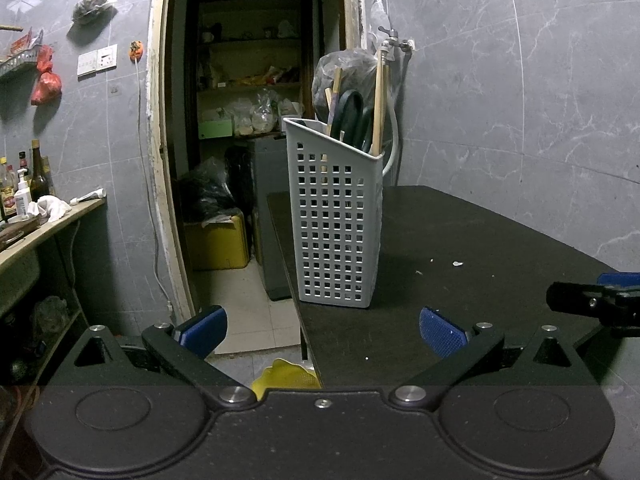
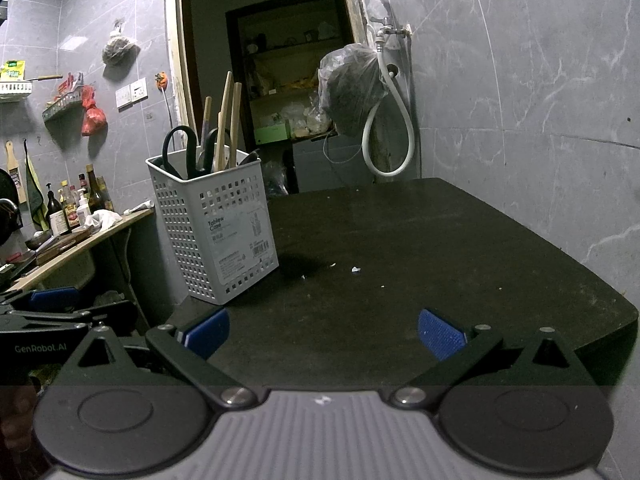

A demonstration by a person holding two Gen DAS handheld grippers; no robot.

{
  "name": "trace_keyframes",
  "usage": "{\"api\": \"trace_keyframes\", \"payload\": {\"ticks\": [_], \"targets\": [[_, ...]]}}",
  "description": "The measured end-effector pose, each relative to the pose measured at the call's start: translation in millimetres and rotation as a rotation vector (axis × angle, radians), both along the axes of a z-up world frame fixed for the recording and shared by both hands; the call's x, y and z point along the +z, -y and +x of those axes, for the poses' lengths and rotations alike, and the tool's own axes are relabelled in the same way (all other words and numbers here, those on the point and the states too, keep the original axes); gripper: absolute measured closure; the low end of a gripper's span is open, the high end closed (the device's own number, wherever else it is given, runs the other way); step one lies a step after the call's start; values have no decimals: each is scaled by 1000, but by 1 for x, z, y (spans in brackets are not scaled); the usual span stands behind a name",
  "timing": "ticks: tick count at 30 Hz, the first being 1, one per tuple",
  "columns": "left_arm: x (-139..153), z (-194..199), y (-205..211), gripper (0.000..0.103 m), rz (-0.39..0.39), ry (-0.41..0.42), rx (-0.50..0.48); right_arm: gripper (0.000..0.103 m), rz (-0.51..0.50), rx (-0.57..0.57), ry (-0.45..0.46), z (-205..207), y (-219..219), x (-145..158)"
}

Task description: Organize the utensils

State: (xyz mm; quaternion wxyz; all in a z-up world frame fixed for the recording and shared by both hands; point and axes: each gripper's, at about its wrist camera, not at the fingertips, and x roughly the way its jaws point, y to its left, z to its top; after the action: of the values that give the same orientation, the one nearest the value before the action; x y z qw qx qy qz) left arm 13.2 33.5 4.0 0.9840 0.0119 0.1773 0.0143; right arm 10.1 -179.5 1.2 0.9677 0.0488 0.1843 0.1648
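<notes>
1. A dark, matte surface filled the corner of a grey-tiled room, its top bare but for a few pale crumbs scattered near the middle.
2. A grey perforated utensil holder stood upright at the surface's left edge, close to the drop-off; in the right wrist view its labelled side faced the camera.
3. Inside the holder stood black-handled scissors and several wooden handles, all upright or slightly leaning, rising above the rim.
4. The left gripper hovered low in front of the holder, jaws wide apart and holding nothing, its left finger out past the surface's edge over the tiled floor.
5. The right gripper hung over the near part of the surface, well to the right of the holder, jaws likewise spread and empty.
6. Behind the holder an open doorway led to a dim storeroom with cluttered shelves and a yellow box on the floor.
7. A wall tap beside the doorway carried a white looped hose and a hanging plastic bag.
8. To the left, a wooden counter held bottles and a white cloth; red bags and wire racks hung on the wall above.
</notes>
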Motion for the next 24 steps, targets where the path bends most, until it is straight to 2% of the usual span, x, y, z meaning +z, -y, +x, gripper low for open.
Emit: {"api": "trace_keyframes", "payload": {"ticks": [24], "targets": [[-6,8,-3,1,-15,-31,-22,0,5,1,-24,8,0,-3]]}}
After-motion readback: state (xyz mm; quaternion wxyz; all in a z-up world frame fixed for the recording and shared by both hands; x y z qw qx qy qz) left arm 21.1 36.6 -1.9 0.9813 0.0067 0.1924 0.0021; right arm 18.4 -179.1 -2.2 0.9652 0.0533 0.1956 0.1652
